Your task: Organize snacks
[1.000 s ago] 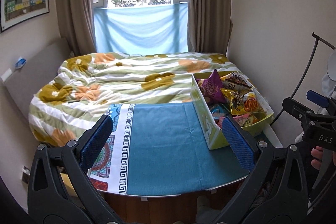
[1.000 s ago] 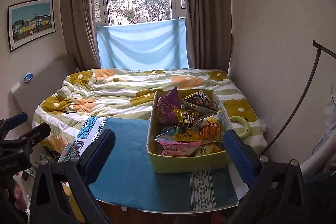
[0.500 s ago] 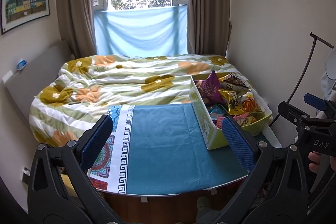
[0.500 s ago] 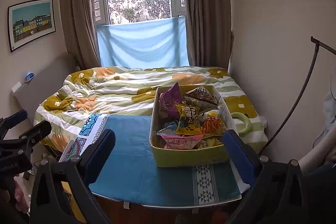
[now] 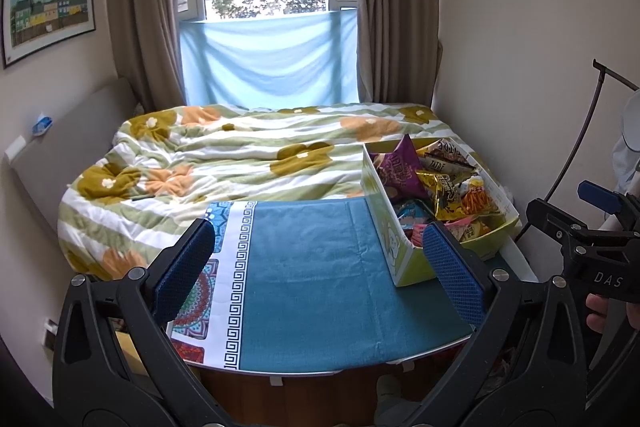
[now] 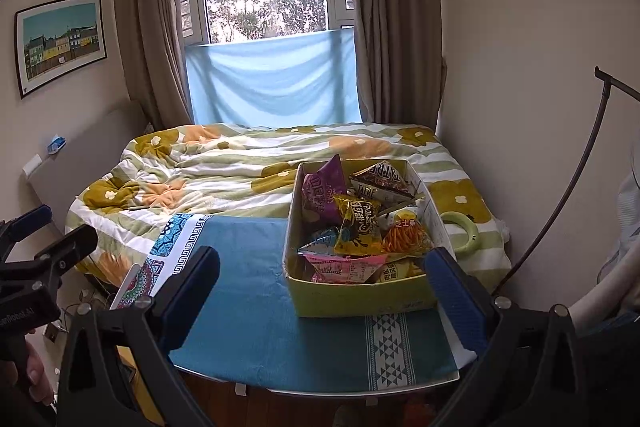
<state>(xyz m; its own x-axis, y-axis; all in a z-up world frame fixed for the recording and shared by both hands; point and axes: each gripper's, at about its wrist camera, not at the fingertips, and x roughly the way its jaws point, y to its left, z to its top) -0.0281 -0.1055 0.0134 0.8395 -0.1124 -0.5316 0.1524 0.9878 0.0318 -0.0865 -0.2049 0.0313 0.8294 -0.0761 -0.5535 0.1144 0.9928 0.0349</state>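
A yellow-green cardboard box (image 6: pixel 360 297) full of snack bags stands on the right part of a blue cloth (image 6: pixel 256 311) covering a small table. It holds a purple bag (image 6: pixel 322 193), a dark bag (image 6: pixel 380 179), a gold bag (image 6: pixel 358 225), an orange bag (image 6: pixel 406 235) and a pink bag (image 6: pixel 348 265). The box also shows in the left wrist view (image 5: pixel 394 241). My right gripper (image 6: pixel 320 291) is open and empty, in front of the box. My left gripper (image 5: pixel 320 273) is open and empty, over the cloth to the left of the box.
A bed with a flowered quilt (image 5: pixel 224 163) lies behind the table. A green ring (image 6: pixel 464 229) rests on the bed right of the box. A wall and a black curved stand (image 6: pixel 560 195) are on the right. The table's front edge (image 5: pixel 280 373) is close.
Both grippers have moved a little forward and lower toward the table; the box appears larger in the right wrist view. Both stay open and empty.
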